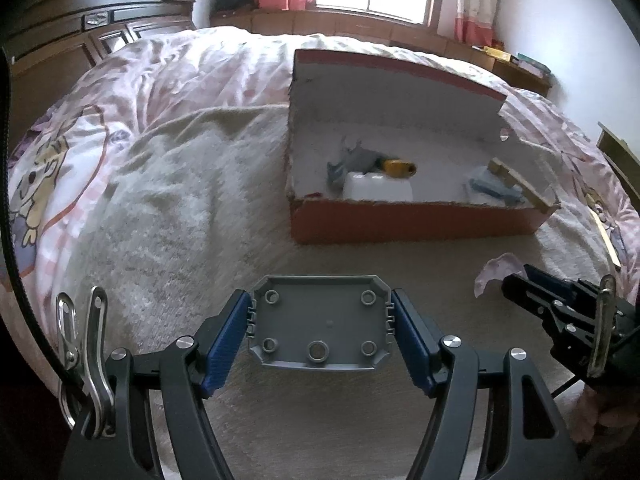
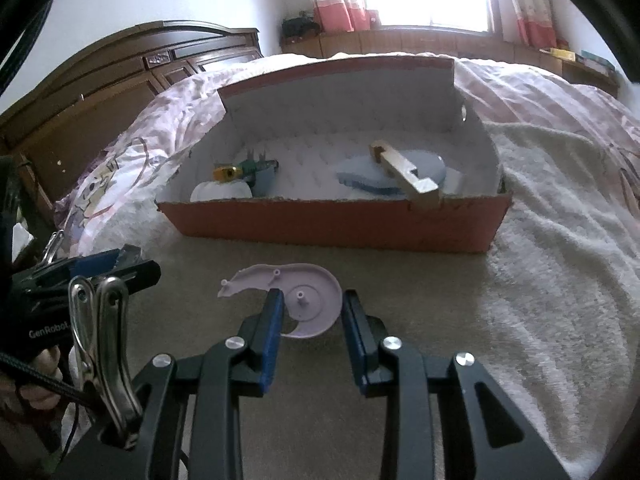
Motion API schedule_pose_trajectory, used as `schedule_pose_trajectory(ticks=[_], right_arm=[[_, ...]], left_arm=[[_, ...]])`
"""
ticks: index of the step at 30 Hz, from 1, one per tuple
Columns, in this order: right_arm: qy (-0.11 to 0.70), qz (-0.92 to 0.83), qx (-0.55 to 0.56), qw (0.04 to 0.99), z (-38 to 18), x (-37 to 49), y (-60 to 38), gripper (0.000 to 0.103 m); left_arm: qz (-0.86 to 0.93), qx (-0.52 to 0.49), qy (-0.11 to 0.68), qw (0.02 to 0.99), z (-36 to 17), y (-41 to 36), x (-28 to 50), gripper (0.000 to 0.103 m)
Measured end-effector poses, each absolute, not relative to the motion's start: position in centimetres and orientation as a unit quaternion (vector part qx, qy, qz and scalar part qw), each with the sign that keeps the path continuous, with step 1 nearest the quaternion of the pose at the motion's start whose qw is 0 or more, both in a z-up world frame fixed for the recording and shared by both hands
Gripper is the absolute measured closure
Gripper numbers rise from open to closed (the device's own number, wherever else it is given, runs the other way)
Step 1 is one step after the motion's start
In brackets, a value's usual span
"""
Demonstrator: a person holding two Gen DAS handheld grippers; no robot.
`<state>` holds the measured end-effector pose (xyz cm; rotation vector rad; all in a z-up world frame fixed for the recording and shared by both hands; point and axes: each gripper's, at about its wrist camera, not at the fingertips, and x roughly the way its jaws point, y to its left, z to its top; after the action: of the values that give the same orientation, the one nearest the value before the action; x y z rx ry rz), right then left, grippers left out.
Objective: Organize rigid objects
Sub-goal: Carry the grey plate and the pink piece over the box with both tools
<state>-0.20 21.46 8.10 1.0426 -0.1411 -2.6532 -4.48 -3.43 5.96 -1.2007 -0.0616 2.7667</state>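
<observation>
Nearest the left wrist camera, the left gripper [image 1: 320, 332] is clamping a grey moulded plastic plate with round bosses and notched ends [image 1: 320, 326], its blue pads [image 1: 226, 336] pressing on the two short notched edges, jaws spread wide around it; nearest the right wrist camera, the right gripper [image 2: 312, 320] is pinching a thin lilac plastic disc-shaped cover with a curved tail [image 2: 298, 300], its jaws drawn in on the disc part while the tail is sticking out to the left; both pieces are hanging over the cream fleece blanket [image 2: 540, 280], short of the open red cardboard box with a white inside [image 2: 332, 224], which is already holding a wooden block, pale blue parts and a yellow piece; both parts are looking light, stiff and smooth, so likely to slip or twist if nipped at a corner; the grey plate seems best held across its ends, as here; the lilac cover looks thin and perhaps brittle at the tail, so the disc seems the safer hold
</observation>
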Motion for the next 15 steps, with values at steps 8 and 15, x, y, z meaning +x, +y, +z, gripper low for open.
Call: schedule_pose_trajectory(ticks=[8,15], right_arm=[[-0.059,-0.924,0.346,0.151,9.4,0.4,22.0,0.072],[-0.065,-0.928,0.333,0.155,10.7,0.6,22.6,0.072]], left_arm=[[0.920,-0.383,-0.012,0.080,7.5,-2.4,-4.6,0.032],[0.924,-0.371,-0.007,0.091,9.3,-1.8,-4.9,0.032]])
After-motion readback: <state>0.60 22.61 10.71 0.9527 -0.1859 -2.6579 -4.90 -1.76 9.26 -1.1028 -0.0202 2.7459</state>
